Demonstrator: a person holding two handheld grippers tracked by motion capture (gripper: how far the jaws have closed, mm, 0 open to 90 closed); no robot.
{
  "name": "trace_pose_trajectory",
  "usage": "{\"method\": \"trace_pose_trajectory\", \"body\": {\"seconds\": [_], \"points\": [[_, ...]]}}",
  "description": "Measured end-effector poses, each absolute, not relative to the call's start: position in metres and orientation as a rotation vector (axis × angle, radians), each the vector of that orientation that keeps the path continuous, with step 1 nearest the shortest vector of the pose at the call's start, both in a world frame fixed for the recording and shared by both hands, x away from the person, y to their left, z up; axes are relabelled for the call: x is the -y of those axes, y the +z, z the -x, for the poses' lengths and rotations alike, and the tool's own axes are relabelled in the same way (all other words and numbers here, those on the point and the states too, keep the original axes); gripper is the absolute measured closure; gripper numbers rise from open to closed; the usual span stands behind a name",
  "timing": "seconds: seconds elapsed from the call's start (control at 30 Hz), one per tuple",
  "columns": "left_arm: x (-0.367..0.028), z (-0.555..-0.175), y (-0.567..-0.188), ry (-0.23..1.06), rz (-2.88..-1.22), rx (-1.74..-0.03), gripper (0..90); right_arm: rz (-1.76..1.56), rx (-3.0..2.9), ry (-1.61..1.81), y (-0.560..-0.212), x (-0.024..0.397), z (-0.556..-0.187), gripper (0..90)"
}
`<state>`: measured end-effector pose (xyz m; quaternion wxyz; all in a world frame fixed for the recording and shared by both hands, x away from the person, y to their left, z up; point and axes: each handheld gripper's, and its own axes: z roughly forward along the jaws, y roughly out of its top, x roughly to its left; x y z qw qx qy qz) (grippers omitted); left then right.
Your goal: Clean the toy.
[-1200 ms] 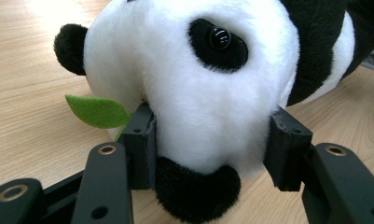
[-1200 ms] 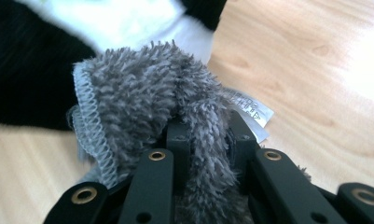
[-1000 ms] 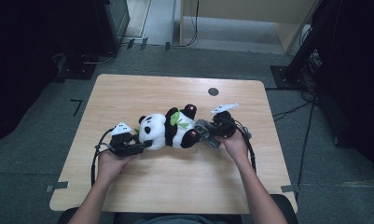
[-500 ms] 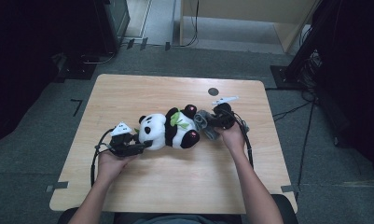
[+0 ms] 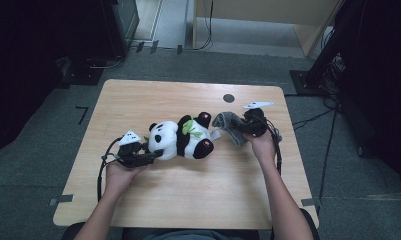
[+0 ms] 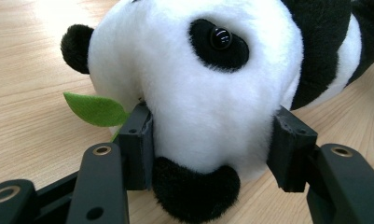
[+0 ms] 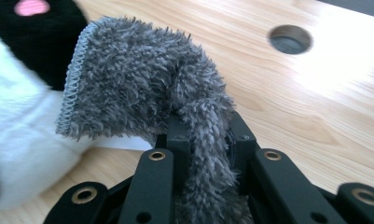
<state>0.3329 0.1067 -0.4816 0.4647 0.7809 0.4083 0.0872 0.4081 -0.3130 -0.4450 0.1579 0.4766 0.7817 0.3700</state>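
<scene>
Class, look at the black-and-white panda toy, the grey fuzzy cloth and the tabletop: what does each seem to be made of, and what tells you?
Black-and-white panda toy: soft plush, short dense pile, glossy eye probably plastic.
Grey fuzzy cloth: shaggy fleece or microfibre, with a stitched edge.
Light tabletop: wood or wood-look laminate; smooth, with a visible grain.

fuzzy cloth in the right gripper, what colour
Grey, fuzzy cloth, clearest in the right gripper view.

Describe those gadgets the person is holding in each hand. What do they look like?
Both are black handheld tools. The left gripper and the right gripper each carry a pale three-cornered plate on top and trail a black cable. Up close, each has two blocky black fingers on flat black links with brass-ringed holes. The forearms are bare, with no sleeves or gloves in view.
</scene>
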Motion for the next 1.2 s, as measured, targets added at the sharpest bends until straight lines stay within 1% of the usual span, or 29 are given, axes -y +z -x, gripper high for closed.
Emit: {"method": "trace_pose_trajectory", "body": {"seconds": [0.03,0.13,0.33,0.47,0.7,0.77,0.8,0.83,0.9,0.97,1.1,1.2], "points": [[-0.107,-0.333,-0.482,0.214,-1.918,-1.003,42.3,-1.363,-2.236,1.058,-0.445,0.313,-0.408,76.7],[-0.107,-0.333,-0.482,0.213,-1.916,-1.004,42.2,-1.402,-2.188,1.054,-0.445,0.331,-0.408,76.4],[-0.107,-0.333,-0.482,0.215,-1.918,-1.002,42.0,-1.440,-2.131,1.036,-0.450,0.347,-0.407,76.1],[-0.107,-0.333,-0.482,0.218,-1.920,-0.997,41.6,-1.489,-2.081,1.047,-0.463,0.357,-0.409,74.8],[-0.108,-0.334,-0.483,0.216,-1.927,-0.995,39.5,-1.510,-2.055,1.021,-0.478,0.361,-0.410,72.3],[-0.107,-0.334,-0.483,0.221,-1.929,-0.996,39.0,-1.499,-2.050,1.021,-0.479,0.360,-0.410,65.5],[-0.107,-0.334,-0.483,0.220,-1.927,-0.998,38.7,-1.507,-2.047,1.050,-0.480,0.361,-0.410,58.0],[-0.107,-0.334,-0.483,0.220,-1.927,-0.998,38.6,-1.507,-2.047,1.050,-0.480,0.361,-0.410,58.0],[-0.107,-0.334,-0.482,0.219,-1.926,-1.001,38.3,-1.505,-2.034,1.080,-0.480,0.362,-0.407,50.2],[-0.107,-0.334,-0.482,0.214,-1.919,-1.009,36.0,-1.488,-2.020,1.118,-0.477,0.363,-0.405,43.0],[-0.107,-0.335,-0.483,0.224,-1.918,-1.006,31.8,-1.451,-2.008,1.199,-0.466,0.361,-0.397,34.8],[-0.107,-0.335,-0.483,0.227,-1.918,-1.002,28.2,-1.408,-2.035,1.216,-0.464,0.353,-0.392,31.3]]}}
